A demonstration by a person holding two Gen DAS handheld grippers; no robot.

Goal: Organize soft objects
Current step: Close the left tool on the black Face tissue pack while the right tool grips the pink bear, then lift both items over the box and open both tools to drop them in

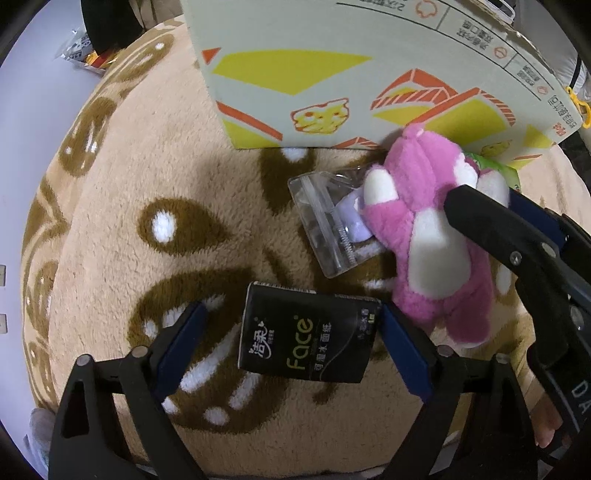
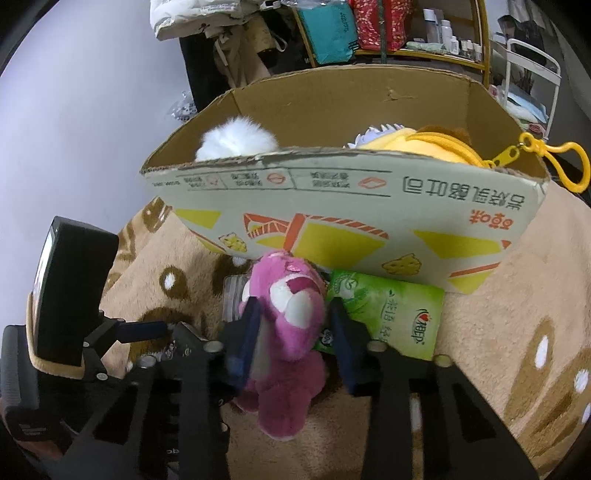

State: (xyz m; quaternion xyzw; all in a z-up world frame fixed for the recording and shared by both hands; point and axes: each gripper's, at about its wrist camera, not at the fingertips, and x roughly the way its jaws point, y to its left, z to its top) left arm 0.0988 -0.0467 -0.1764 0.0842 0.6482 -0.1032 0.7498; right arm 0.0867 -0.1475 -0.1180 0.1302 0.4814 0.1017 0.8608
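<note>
A pink plush bear (image 2: 284, 332) lies on the tan blanket in front of the cardboard box (image 2: 343, 206). My right gripper (image 2: 293, 328) has a finger on each side of the bear, touching its sides; in the left wrist view the bear (image 1: 432, 236) is at the right with a right finger (image 1: 491, 225) across it. My left gripper (image 1: 295, 332) is open around a black tissue pack (image 1: 310, 332) lying on the blanket. A green tissue pack (image 2: 391, 314) lies right of the bear. A white plush (image 2: 236, 138) and a yellow pouch (image 2: 424, 144) sit in the box.
A clear zip bag (image 1: 325, 218) lies on the blanket (image 1: 147, 184) left of the bear, near the box wall (image 1: 332, 74). A cluttered shelf (image 2: 369, 33) stands behind the box. Snack packets (image 1: 81, 51) lie on the floor far left.
</note>
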